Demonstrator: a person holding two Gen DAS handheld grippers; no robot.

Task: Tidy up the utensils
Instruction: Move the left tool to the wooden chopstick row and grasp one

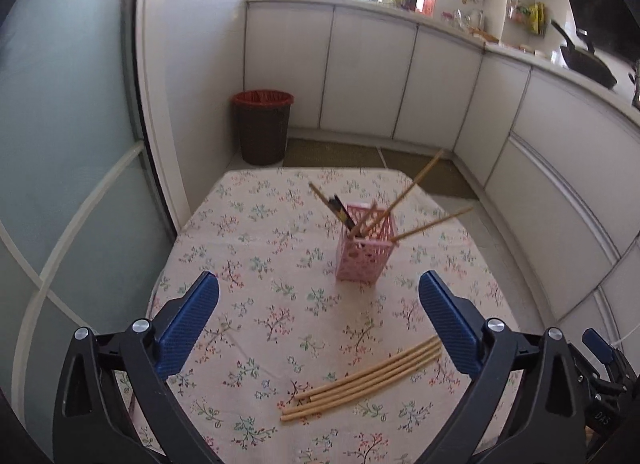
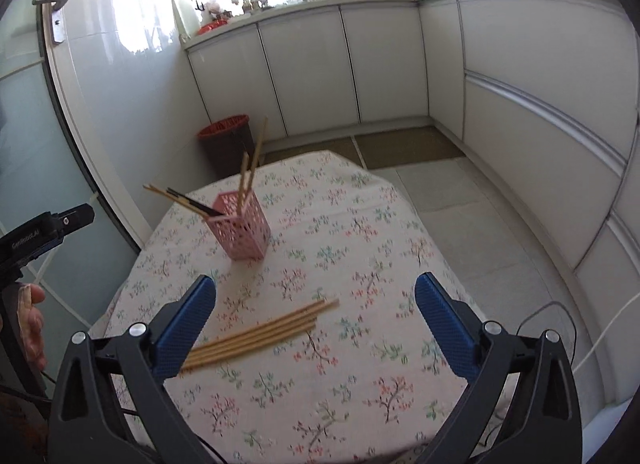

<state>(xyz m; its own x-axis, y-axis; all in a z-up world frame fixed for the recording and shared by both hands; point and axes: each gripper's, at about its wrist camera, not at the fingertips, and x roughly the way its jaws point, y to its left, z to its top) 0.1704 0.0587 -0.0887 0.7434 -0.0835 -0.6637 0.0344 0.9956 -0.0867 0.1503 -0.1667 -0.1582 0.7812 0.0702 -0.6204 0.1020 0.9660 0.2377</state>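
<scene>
free: bare cloth point(image 1: 256, 304) lying open between the wide-standing jaws | obstacles: holder point(image 1: 362, 254) standing mid-table, sticks point(image 1: 416, 180) splaying outward; loose chopsticks point(image 1: 360, 380) lying near the front edge

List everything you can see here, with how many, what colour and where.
holder: one, pink, upright mid-table
chopsticks in holder: several tan, some dark, leaning out
loose chopsticks: four, tan, lying together on near tablecloth
tablecloth: one, floral, covers table
bin: one, dark with red rim, on floor beyond table
cabinets: white, along walls
pan: one, black, on counter
left gripper: blue pads, open, empty
right gripper: blue pads, open, empty
</scene>
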